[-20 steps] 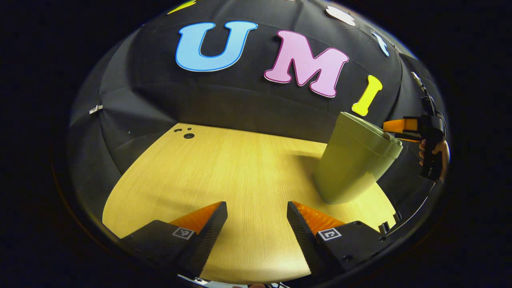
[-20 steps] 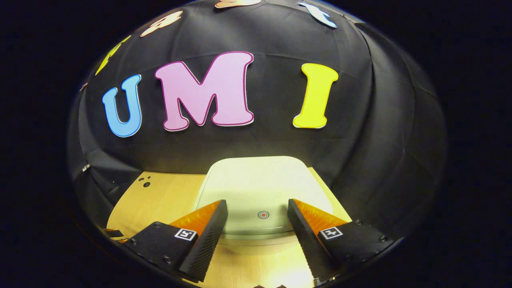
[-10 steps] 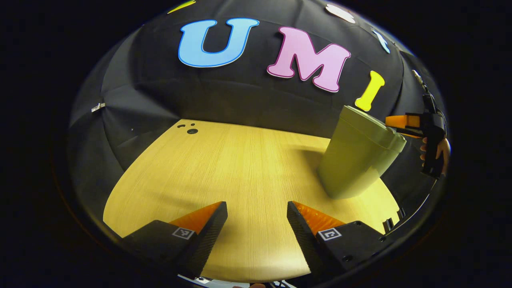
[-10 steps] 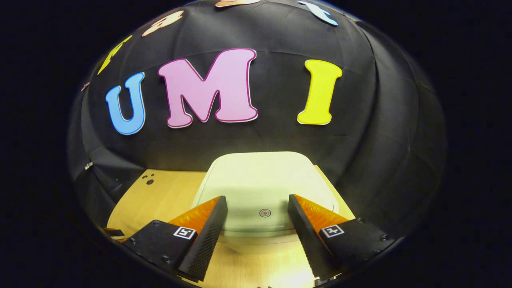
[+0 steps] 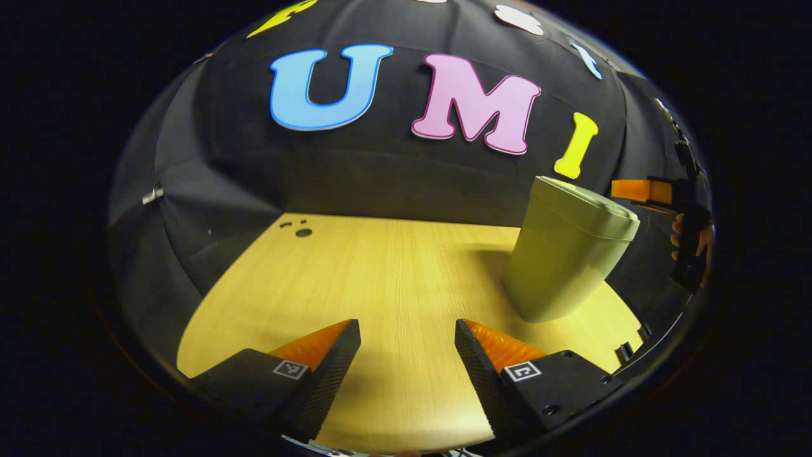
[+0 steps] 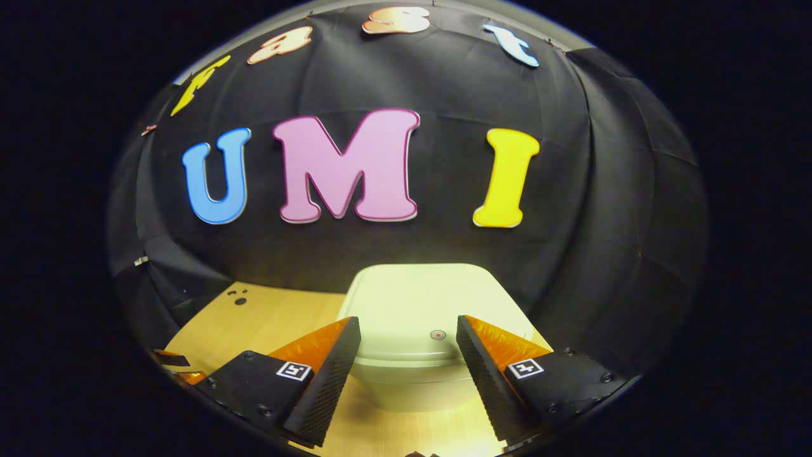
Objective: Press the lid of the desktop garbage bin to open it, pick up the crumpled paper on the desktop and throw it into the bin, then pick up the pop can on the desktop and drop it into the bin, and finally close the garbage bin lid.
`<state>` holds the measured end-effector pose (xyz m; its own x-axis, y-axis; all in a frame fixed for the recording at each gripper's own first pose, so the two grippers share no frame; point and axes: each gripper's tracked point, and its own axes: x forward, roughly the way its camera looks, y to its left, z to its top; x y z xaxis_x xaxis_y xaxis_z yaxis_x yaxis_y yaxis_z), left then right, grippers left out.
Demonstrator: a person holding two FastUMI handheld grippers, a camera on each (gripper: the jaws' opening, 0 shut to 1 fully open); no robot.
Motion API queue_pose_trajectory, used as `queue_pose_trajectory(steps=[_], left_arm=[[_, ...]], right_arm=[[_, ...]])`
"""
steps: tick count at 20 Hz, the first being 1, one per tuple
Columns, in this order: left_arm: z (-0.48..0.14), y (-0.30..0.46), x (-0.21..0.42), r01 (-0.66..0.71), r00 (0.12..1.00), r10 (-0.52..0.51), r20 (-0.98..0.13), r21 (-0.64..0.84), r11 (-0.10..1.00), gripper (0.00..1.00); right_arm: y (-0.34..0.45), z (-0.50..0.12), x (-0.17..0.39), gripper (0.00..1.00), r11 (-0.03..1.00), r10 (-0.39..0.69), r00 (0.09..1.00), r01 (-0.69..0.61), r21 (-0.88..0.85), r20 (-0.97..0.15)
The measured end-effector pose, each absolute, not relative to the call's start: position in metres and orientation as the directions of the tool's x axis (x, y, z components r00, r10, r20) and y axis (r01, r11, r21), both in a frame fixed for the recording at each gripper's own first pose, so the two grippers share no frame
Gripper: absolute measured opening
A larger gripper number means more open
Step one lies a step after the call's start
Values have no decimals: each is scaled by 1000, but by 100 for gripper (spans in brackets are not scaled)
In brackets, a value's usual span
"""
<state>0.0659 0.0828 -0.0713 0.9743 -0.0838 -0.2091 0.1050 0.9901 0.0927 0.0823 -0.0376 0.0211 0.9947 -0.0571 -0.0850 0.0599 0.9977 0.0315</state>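
A pale green desktop bin stands on the wooden table at the right of the left gripper view, its lid closed. From the right gripper view I look down on that lid, which carries a small round red mark near its front edge. My right gripper hovers just in front of and above the bin, open, nothing between its fingers. My left gripper is open over bare table, well left of the bin. The right gripper and a hand appear beyond the bin in the left gripper view.
Small dark holes mark the table's far left corner. The booth's black cloth wall closes in behind the table and bin. The left gripper pokes in at the lower left of the right gripper view.
The right gripper has drawn back and risen a little from the closed lid, which now sits lower and smaller between its fingers. The left gripper shifted only slightly.
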Motion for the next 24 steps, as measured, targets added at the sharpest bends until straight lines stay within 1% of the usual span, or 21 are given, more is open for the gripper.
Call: queue_pose_trajectory(steps=[2, 4, 7, 10, 13, 17, 19, 22, 24], left_arm=[[-60, 80, 64, 109, 980, -90, -178, 102, 989, 96], [-46, 75, 58, 119, 985, -105, -137, 94, 988, 96], [-27, 70, 47, 116, 992, -111, -64, 80, 990, 96], [-26, 77, 37, 38, 999, -37, -17, 57, 998, 96], [-39, 84, 29, -3, 1000, 4, -27, 47, 999, 96], [-60, 87, 18, -1, 996, 0, -87, -13, 1000, 96], [-68, 88, 14, 2, 994, -3, -113, -7, 1000, 96], [-62, 79, 13, 22, 996, -21, -90, 15, 1000, 96], [-59, 68, 14, 46, 997, -43, -69, 34, 998, 96]], right_arm=[[-24, 34, 68, 96, 999, -50, 999, 51, 11, -16], [-8, 38, 54, 96, 999, -35, 999, 35, 0, 12], [16, 29, 37, 96, 1000, 5, 1000, -5, 16, 1], [39, 9, 20, 96, 995, 53, 998, -51, 82, -33], [48, -11, 5, 96, 993, 63, 997, -57, 106, -54], [50, -28, -11, 96, 995, 58, 996, -52, 84, -68], [53, -32, -16, 96, 995, 55, 996, -49, 83, -70], [68, -47, -23, 96, 995, 85, 990, -78, 62, -109], [72, -48, -28, 96, 995, 94, 989, -90, 38, -112]])
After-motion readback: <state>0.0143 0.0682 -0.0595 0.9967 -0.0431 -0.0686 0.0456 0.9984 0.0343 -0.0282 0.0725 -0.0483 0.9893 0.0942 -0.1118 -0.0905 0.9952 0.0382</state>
